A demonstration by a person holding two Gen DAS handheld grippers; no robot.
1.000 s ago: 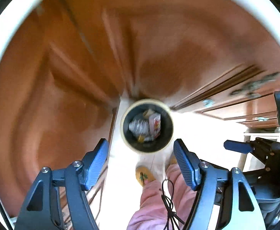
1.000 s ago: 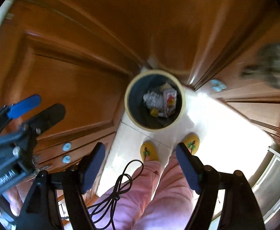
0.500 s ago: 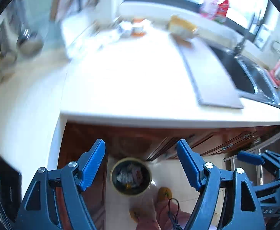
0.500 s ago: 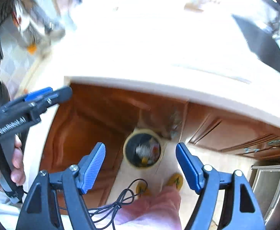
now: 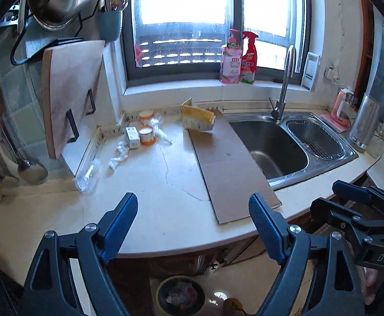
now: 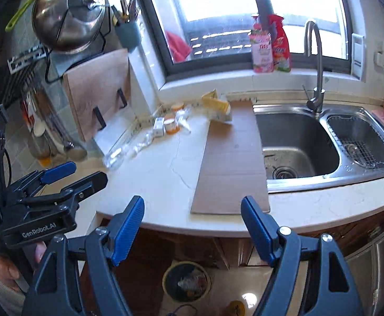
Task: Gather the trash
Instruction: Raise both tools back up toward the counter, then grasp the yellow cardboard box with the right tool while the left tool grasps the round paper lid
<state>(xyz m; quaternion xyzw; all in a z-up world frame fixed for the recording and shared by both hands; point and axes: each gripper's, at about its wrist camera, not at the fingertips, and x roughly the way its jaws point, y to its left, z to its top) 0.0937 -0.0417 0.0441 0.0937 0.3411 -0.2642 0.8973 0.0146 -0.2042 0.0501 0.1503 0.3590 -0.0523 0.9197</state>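
My left gripper (image 5: 193, 226) hovers over the counter's front edge, its jaws opening, nothing between them. My right gripper (image 6: 192, 223) is beside it, open and empty. Trash lies at the back of the white counter (image 5: 165, 210): a yellow carton (image 5: 197, 118), a small white box (image 5: 132, 137), two orange-lidded cups (image 5: 147, 136), crumpled plastic wrap (image 5: 118, 158) and a clear plastic bottle (image 5: 88, 175). A flat cardboard sheet (image 5: 228, 163) lies beside the sink. On the floor below stands the round trash bin (image 5: 180, 296) with rubbish in it, also in the right wrist view as the bin (image 6: 186, 280).
A double steel sink (image 5: 278, 144) with a tap fills the counter's right side. A cutting board (image 5: 68, 92) leans at the left under a hanging pot. Two spray bottles (image 5: 238, 58) stand on the windowsill. Brown cabinets run under the counter.
Both grippers rose from just above the bin by the cabinet doors to counter height and tilted up. The left jaws stand wider than before. Both stay empty.
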